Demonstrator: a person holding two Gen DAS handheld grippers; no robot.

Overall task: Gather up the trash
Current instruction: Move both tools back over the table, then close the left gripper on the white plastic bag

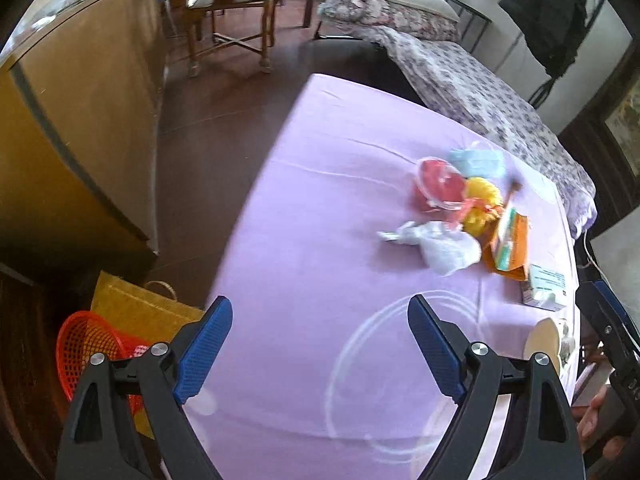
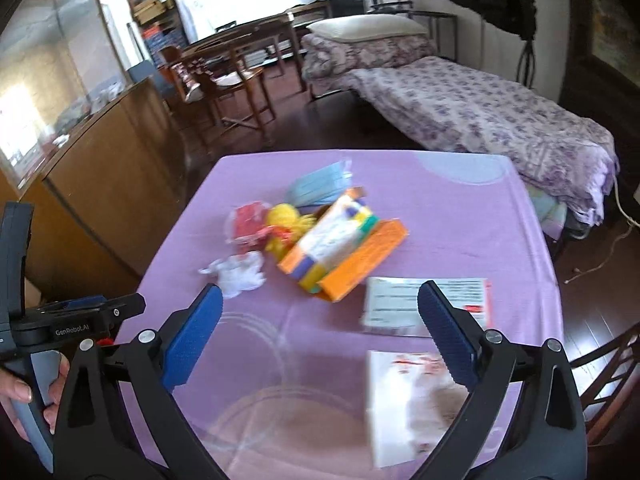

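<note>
Lived-in room, floral-covered bed (image 2: 480,120) behind lilac-clothed surface (image 2: 460,208). Trash clustered mid-surface: crumpled white tissue (image 2: 240,274), orange cardboard box (image 2: 352,260), red plastic wrapper (image 1: 438,184). Left tongs (image 1: 320,344) and right tongs (image 2: 320,332) both spread wide, holding nothing, above near edge. Suggest: take tissue first, nearest, soft. Red mesh basket (image 1: 86,344) on floor off left edge; open floor there.

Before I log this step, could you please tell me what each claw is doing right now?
Left claw: open, holding nothing.
Right claw: open, holding nothing.
</note>
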